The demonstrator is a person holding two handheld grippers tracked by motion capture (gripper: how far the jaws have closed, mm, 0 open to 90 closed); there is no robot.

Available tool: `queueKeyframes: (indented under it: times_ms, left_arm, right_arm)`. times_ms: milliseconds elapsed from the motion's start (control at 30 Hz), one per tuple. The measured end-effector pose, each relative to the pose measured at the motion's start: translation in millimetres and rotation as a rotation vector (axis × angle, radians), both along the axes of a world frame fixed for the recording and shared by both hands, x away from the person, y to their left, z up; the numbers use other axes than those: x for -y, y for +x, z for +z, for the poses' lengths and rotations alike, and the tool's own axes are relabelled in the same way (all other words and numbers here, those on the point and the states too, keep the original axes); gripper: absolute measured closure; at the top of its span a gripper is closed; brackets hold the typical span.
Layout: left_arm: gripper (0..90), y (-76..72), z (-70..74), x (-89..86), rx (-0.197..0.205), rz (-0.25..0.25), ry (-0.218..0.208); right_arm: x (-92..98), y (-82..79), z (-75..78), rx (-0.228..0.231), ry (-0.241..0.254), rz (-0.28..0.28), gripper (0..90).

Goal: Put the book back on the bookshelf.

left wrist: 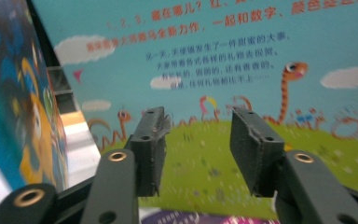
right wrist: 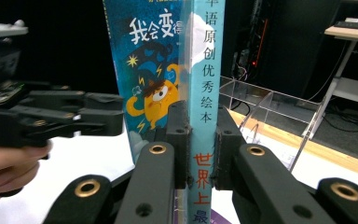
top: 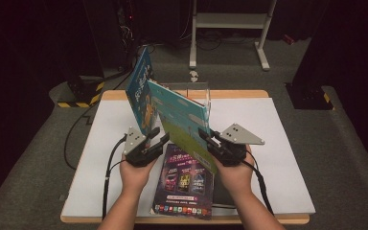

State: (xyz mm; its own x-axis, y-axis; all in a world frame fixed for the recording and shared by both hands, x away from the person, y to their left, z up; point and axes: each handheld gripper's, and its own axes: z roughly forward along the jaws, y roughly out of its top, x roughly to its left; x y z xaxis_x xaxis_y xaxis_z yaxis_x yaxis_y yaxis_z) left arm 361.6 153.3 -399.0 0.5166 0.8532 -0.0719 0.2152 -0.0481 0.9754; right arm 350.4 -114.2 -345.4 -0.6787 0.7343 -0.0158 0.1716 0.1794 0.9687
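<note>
We see our right gripper (right wrist: pixel 200 149) squeezing the picture book (right wrist: pixel 204 93) by its spine, our left gripper (left wrist: pixel 200 140) loose beside its cover, nothing inside.

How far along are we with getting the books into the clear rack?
One dark-blue picture book already stands upright at the clear acrylic rack. The right claw is clamped on the light-blue picture book, held above the table. The left claw is open, gripping nothing. A purple booklet lies flat, not yet picked up.

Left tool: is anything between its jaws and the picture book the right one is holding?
No. In the left gripper view the left tool stands open, nothing between its jaws, with only bare air before the picture book's cover.
</note>
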Motion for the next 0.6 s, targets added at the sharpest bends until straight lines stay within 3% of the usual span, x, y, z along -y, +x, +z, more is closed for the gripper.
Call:
queueKeyframes:
  times_ms: [267,600]
  left_arm:
    - [58.7,22.3,3.3,23.9,-0.033,-0.012,-0.002]
    - [59.1,23.6,0.5,21.2,-0.045,-0.01,-0.016]
  right_arm:
    - [-1.2,-3.1,-1.8,0.001,0.006,-0.005,80.5]
    - [-4.2,-9.3,-4.7,0.012,0.007,0.023,78.6]
